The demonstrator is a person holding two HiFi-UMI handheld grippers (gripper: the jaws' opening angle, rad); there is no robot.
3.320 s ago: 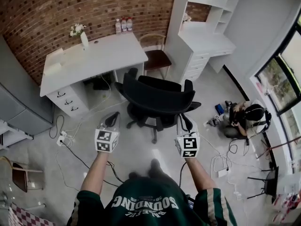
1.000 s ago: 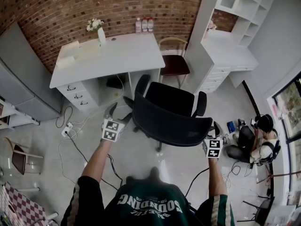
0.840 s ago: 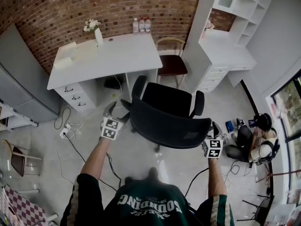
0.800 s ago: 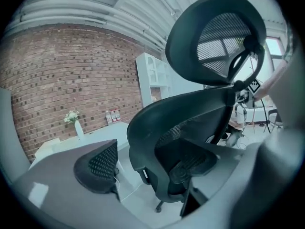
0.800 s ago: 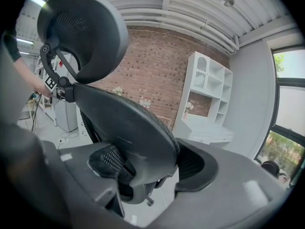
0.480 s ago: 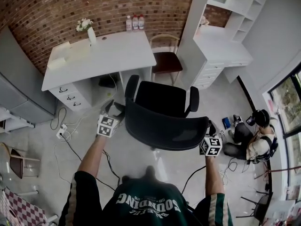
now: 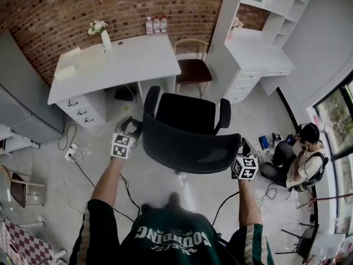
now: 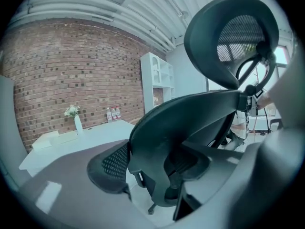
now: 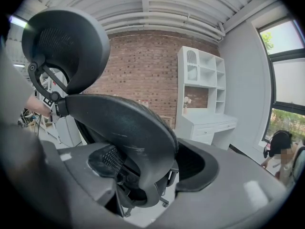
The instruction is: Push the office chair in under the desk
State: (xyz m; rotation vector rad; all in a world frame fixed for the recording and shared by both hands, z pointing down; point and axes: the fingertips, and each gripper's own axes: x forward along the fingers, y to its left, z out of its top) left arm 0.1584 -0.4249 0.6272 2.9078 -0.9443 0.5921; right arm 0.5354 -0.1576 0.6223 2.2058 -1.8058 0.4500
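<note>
The black office chair (image 7: 187, 115) stands just right of the white desk's (image 7: 116, 65) knee space, seat toward the wall. Its curved backrest (image 7: 187, 145) faces me. My left gripper (image 7: 132, 127) is at the backrest's left edge. In the left gripper view that edge (image 8: 157, 142) fills the gap between the jaws, which are closing onto it. My right gripper (image 7: 242, 148) is at the backrest's right edge. In the right gripper view the edge (image 9: 143, 137) sits between both pads, held. The headrest (image 9: 66, 46) rises above.
A wooden chair (image 7: 193, 68) stands right of the desk, beside a white shelf unit (image 7: 248, 48). A vase (image 7: 103, 36) and bottles (image 7: 154, 24) are on the desk. Cables (image 7: 74, 159) trail on the floor at left. A person (image 7: 303, 156) sits on the floor at right.
The chair has rolled toward the desk and turned to face it more squarely. Both grippers moved with it, staying at the backrest's two edges.
</note>
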